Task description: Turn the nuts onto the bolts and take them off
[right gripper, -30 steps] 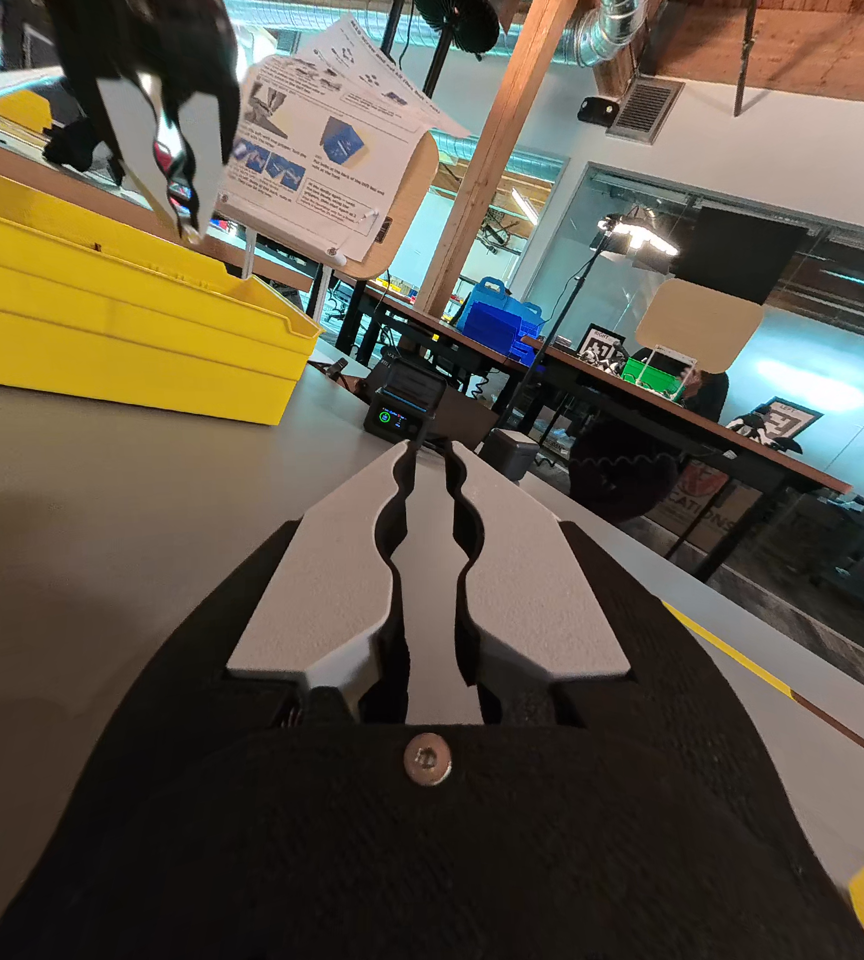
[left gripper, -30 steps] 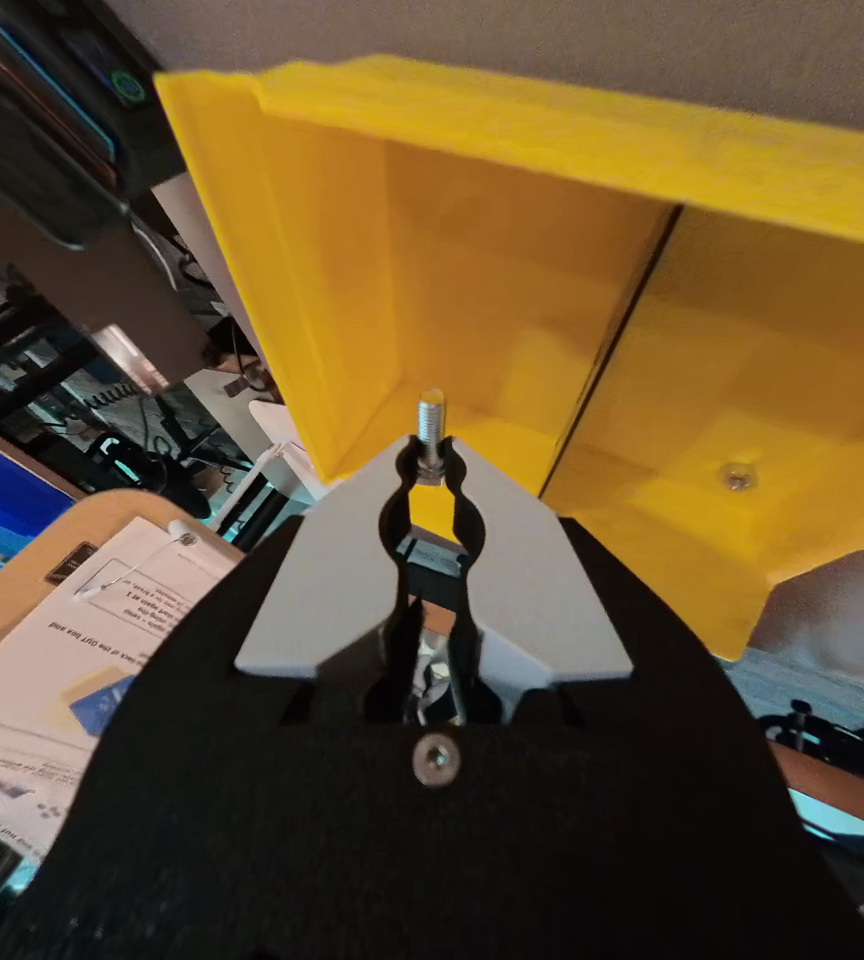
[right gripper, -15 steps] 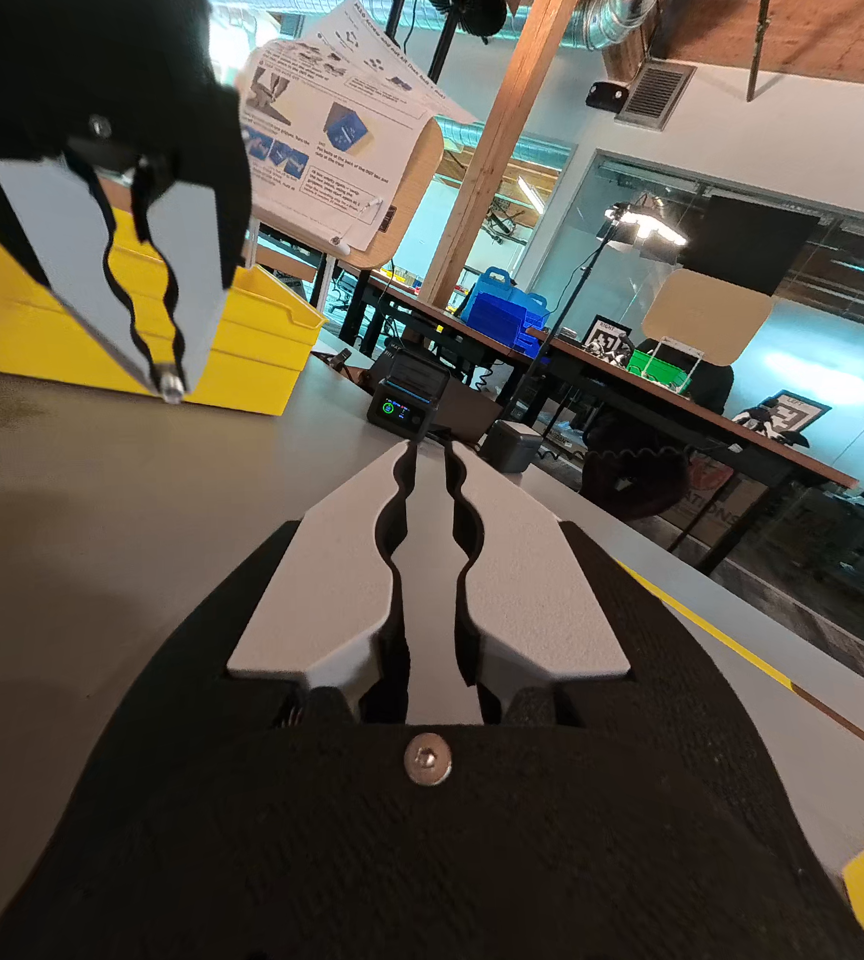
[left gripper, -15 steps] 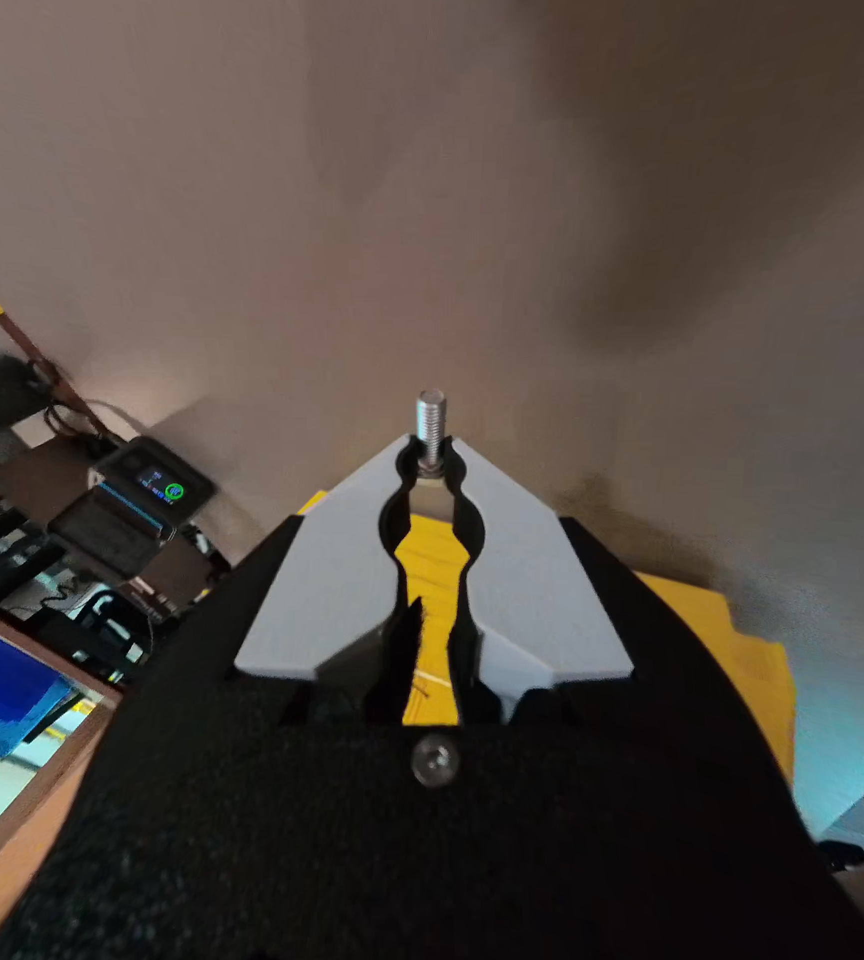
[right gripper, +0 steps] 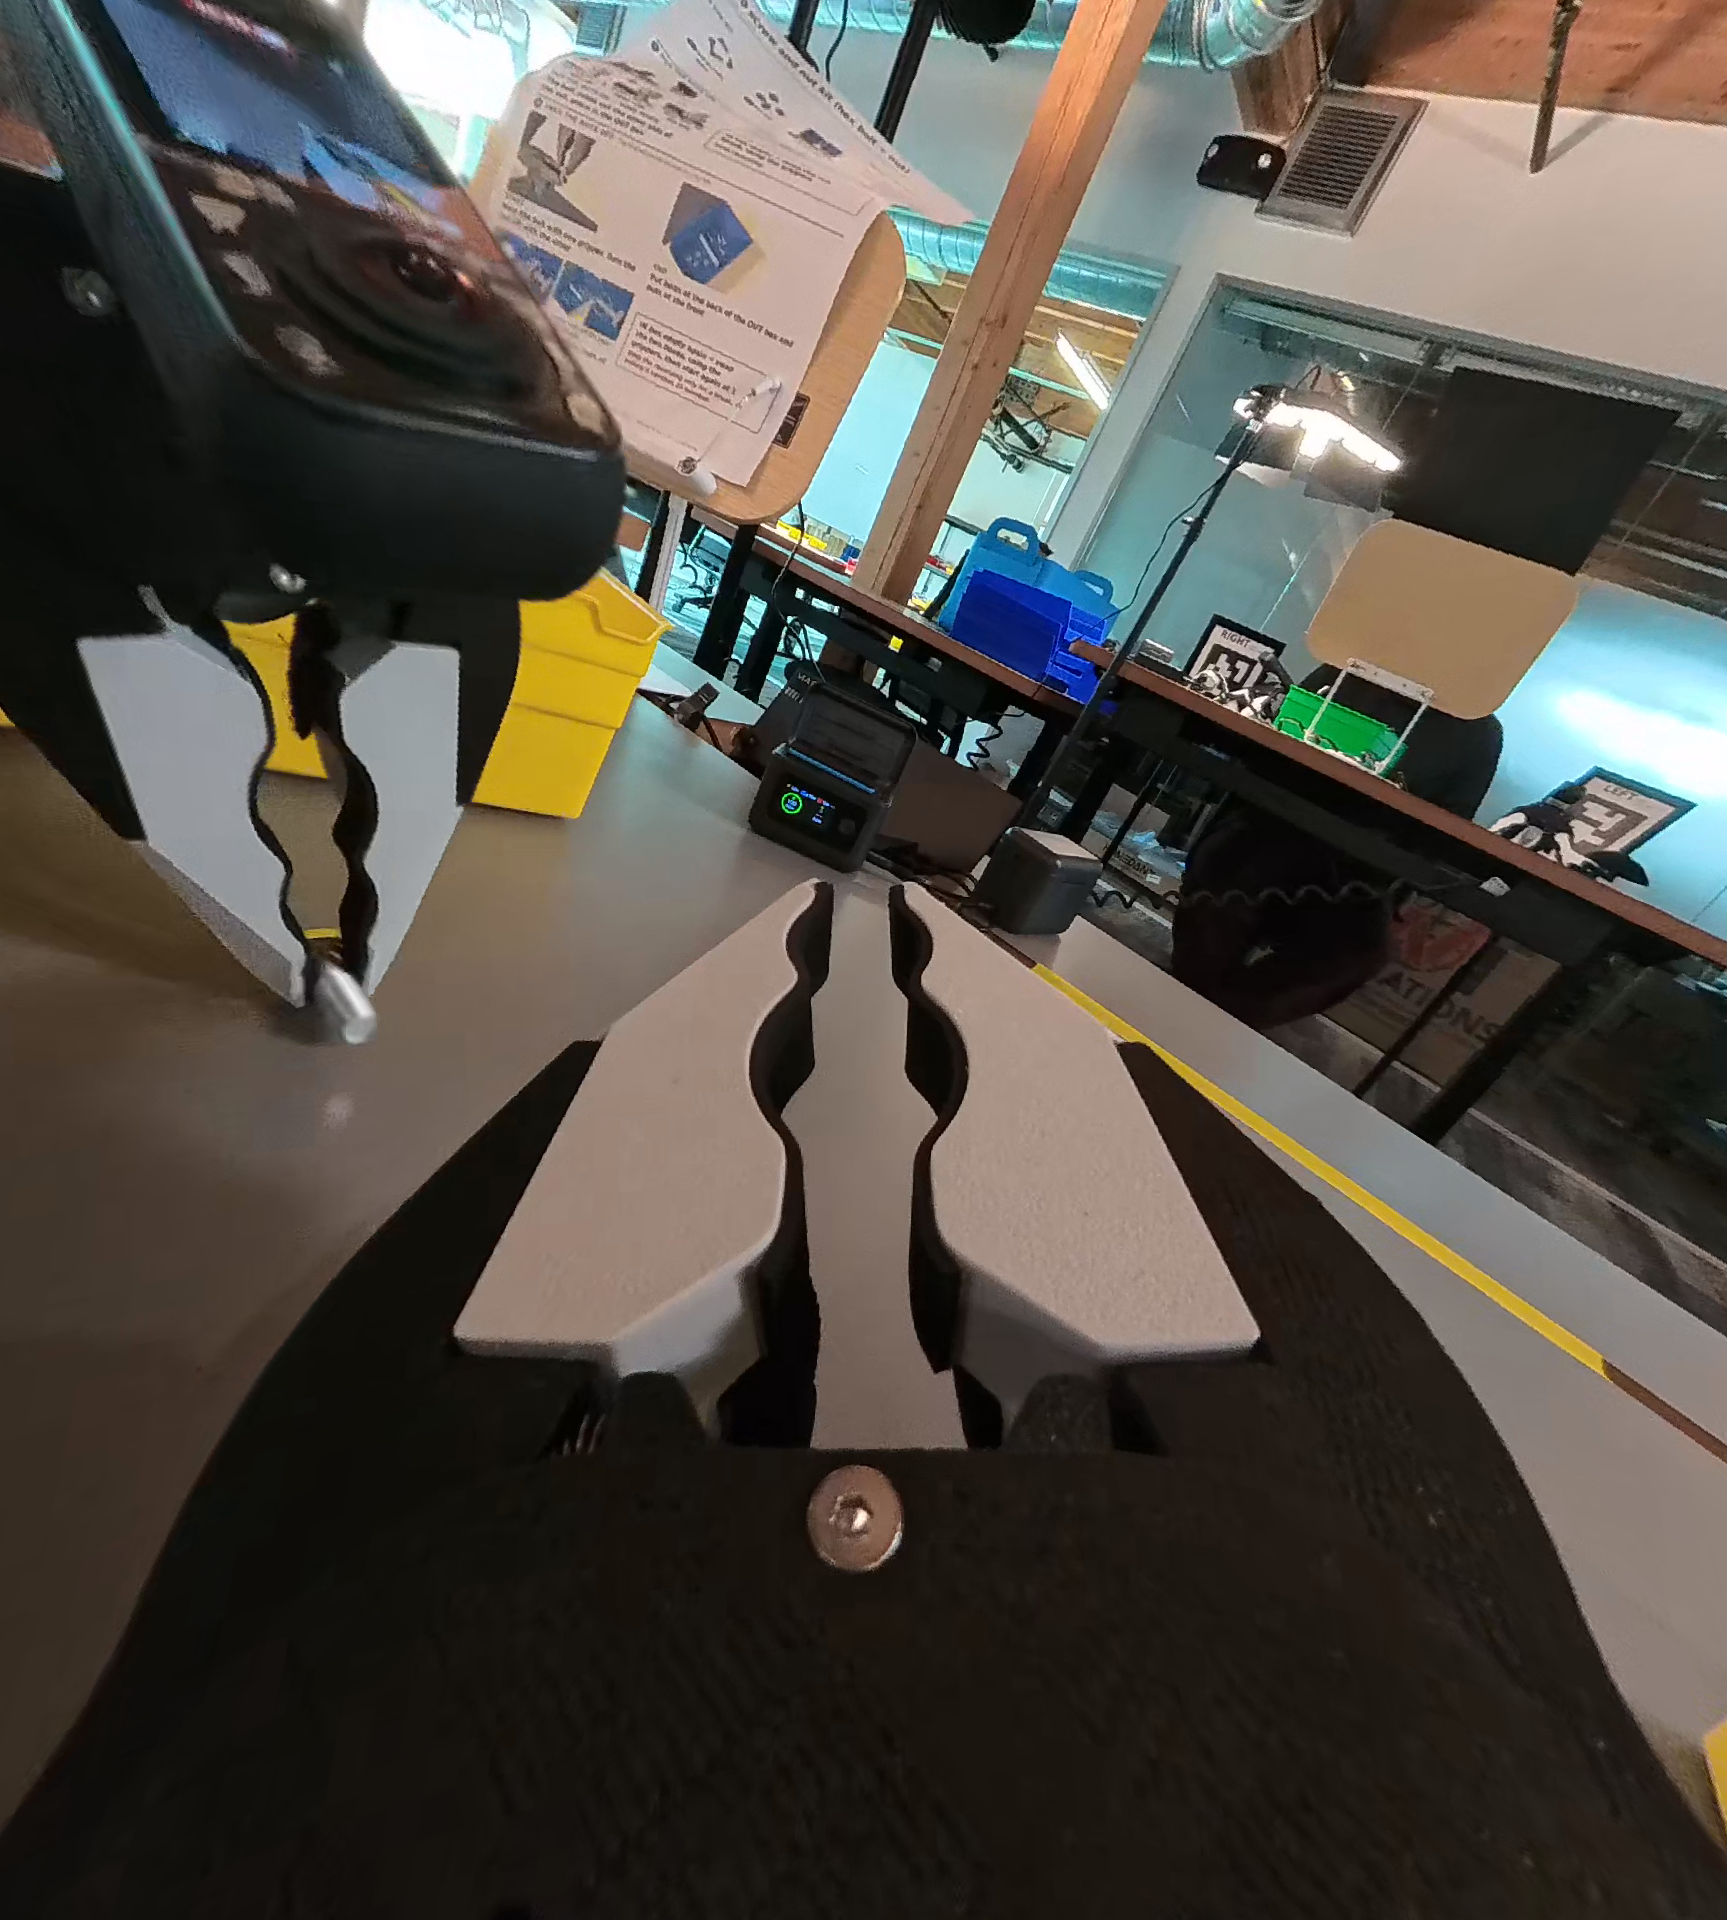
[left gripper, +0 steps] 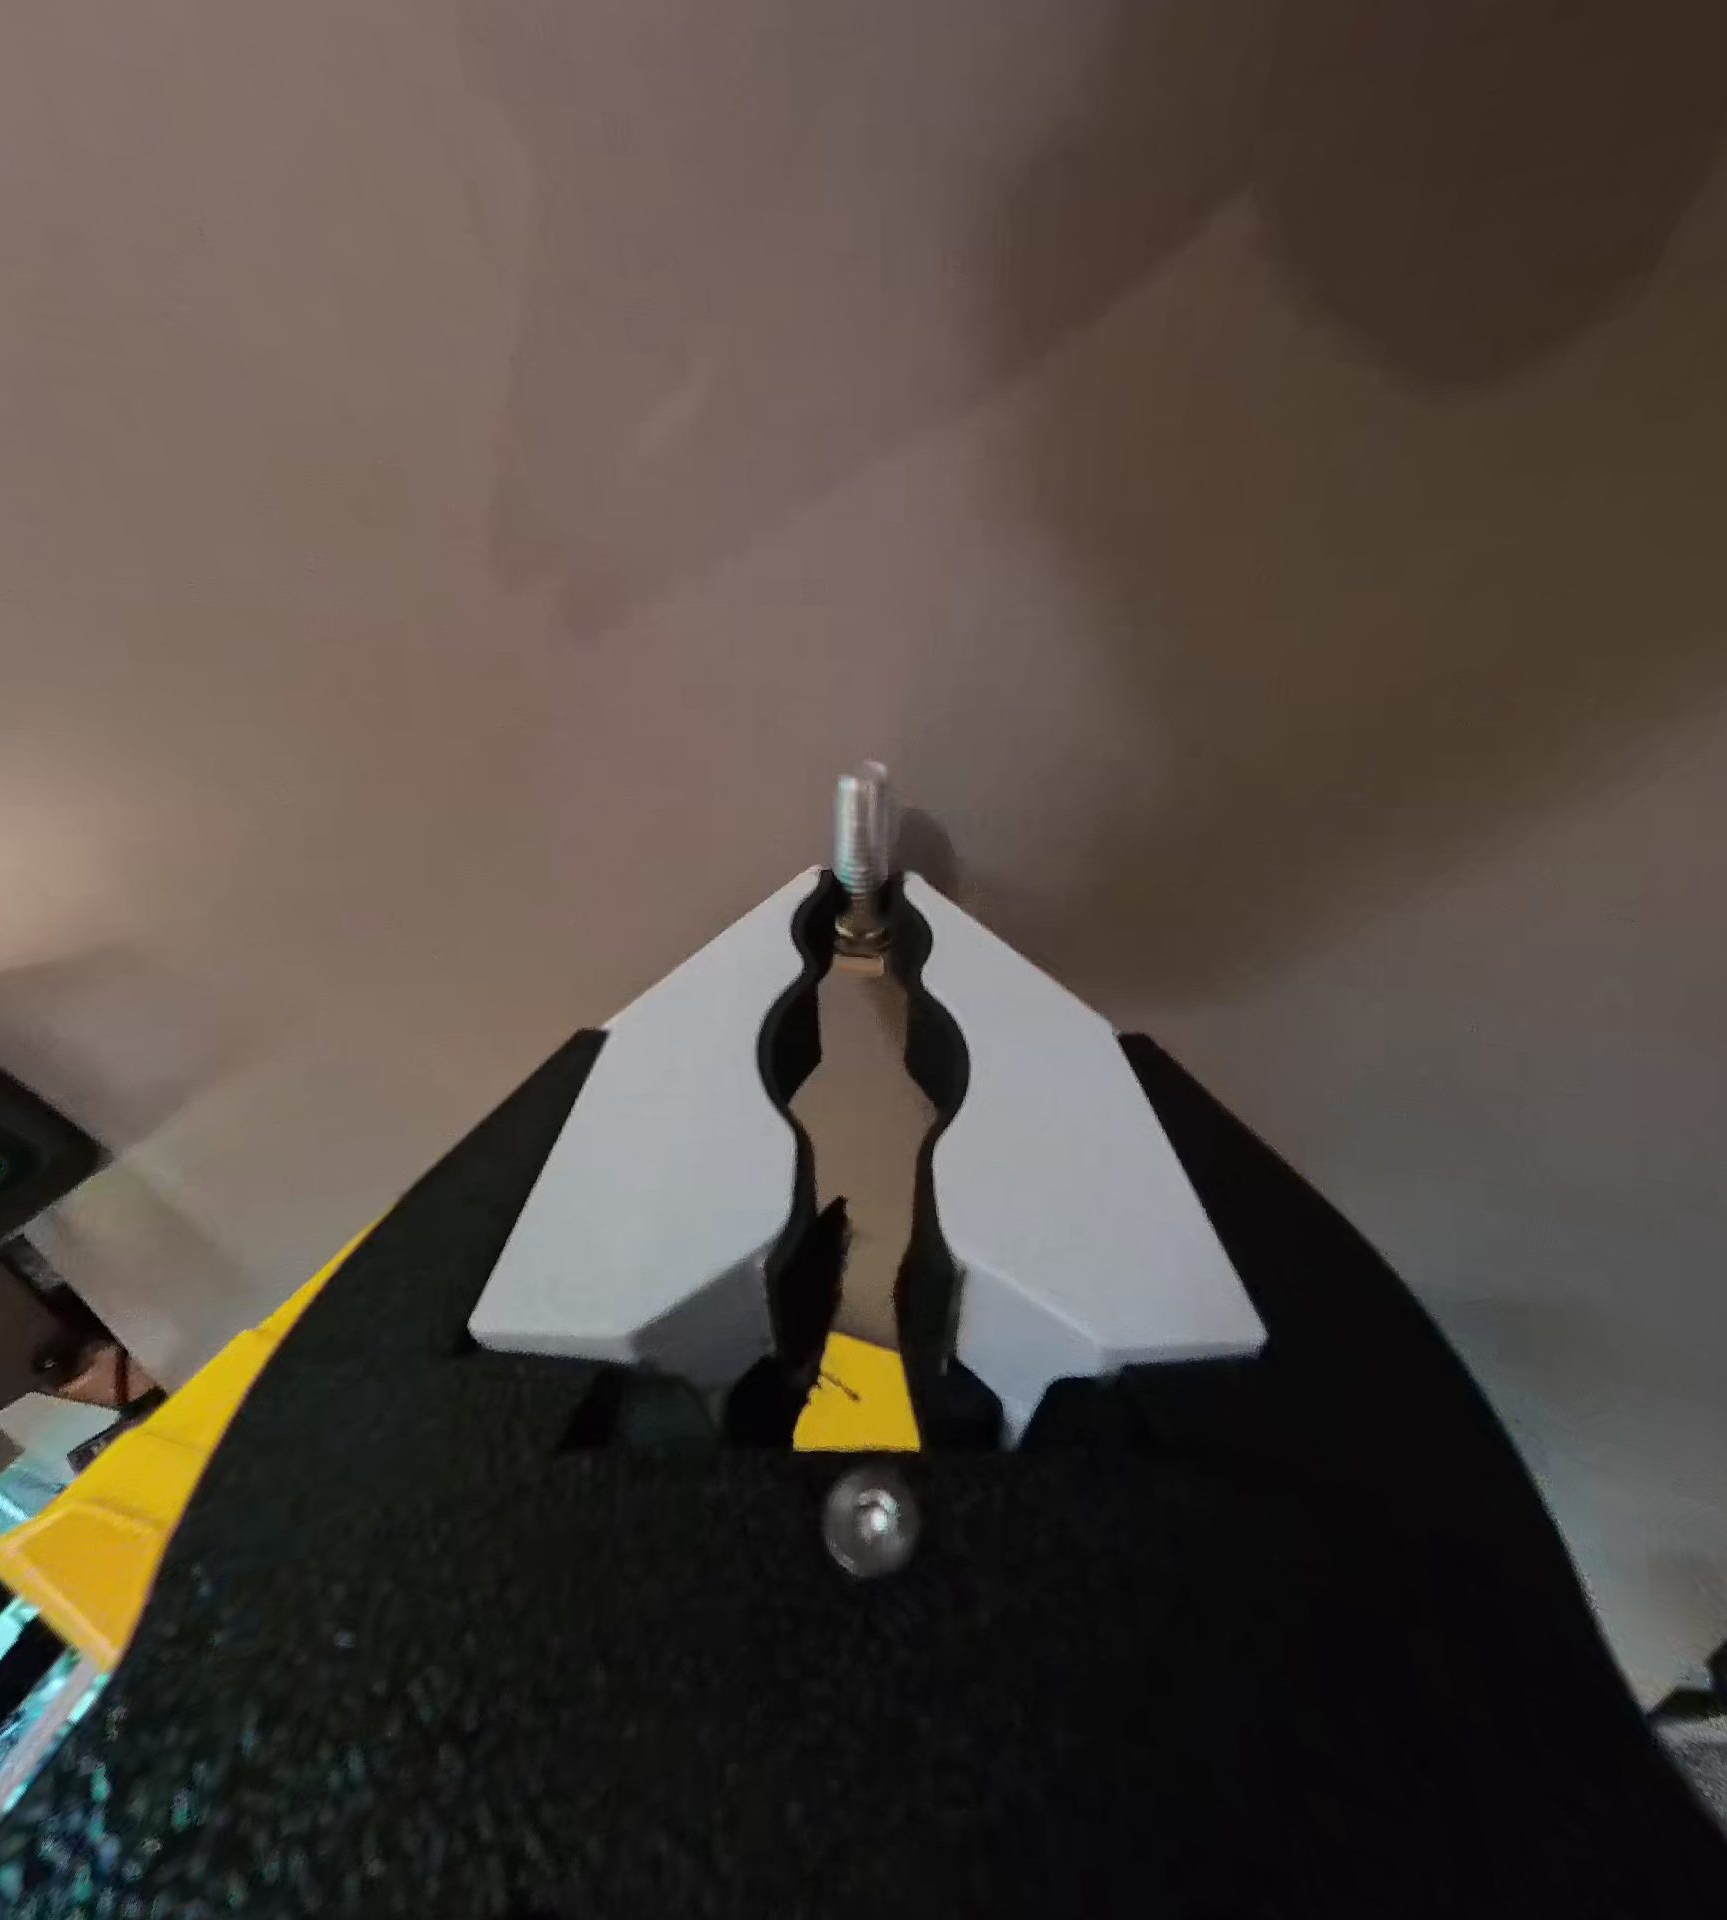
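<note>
A short silver threaded steel bolt [left gripper: 860, 837] with a nut [left gripper: 861, 931] on its shank is clamped at the tips of the left gripper [left gripper: 861, 902], just above the grey tabletop [left gripper: 630, 416]; its long axis is aligned with the fingers, threaded end pointed forward and down at the table. The right gripper [right gripper: 860, 902] is seen empty, its jaws slightly parted; yellow plastic bins [right gripper: 568, 686] are seen behind.

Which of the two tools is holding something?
The left tool, shut on a silver bolt pointing at the grey table; the right tool holds nothing.
</note>
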